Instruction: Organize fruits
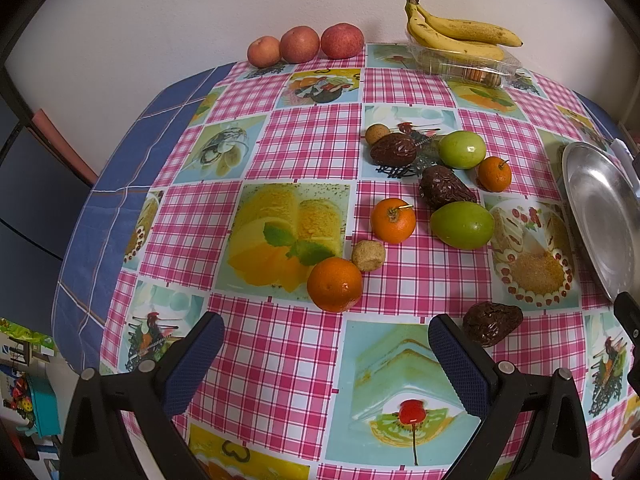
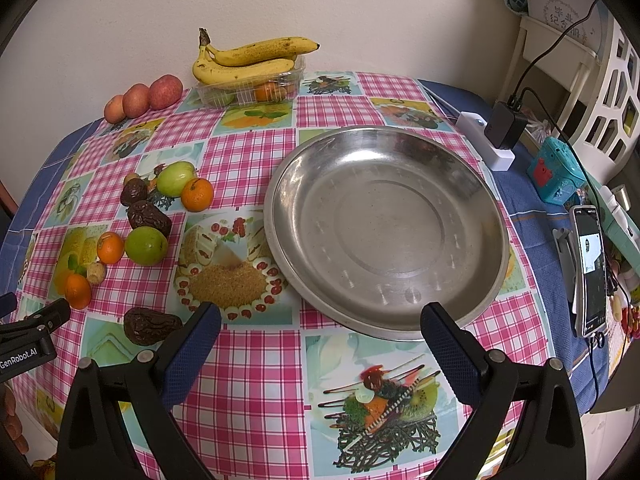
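Note:
Loose fruit lies on the checked tablecloth: three small oranges, the nearest (image 1: 334, 284) just ahead of my left gripper (image 1: 325, 334), two green fruits (image 1: 462, 225), three dark wrinkled dates, one (image 1: 492, 323) beside my left gripper's right finger, and two small tan round fruits (image 1: 368, 255). The left gripper is open and empty. An empty steel plate (image 2: 386, 224) sits in front of my right gripper (image 2: 320, 322), which is open and empty. The same fruit cluster shows at left in the right wrist view, with one date (image 2: 150, 326) by the right gripper's left finger.
Three apples (image 1: 304, 45) line the wall at the back. Bananas (image 1: 456, 32) rest on a clear plastic box (image 1: 468, 65). At the right table edge are a white power strip with charger (image 2: 500, 132), a teal toy (image 2: 554, 174) and a phone on a stand (image 2: 588, 272).

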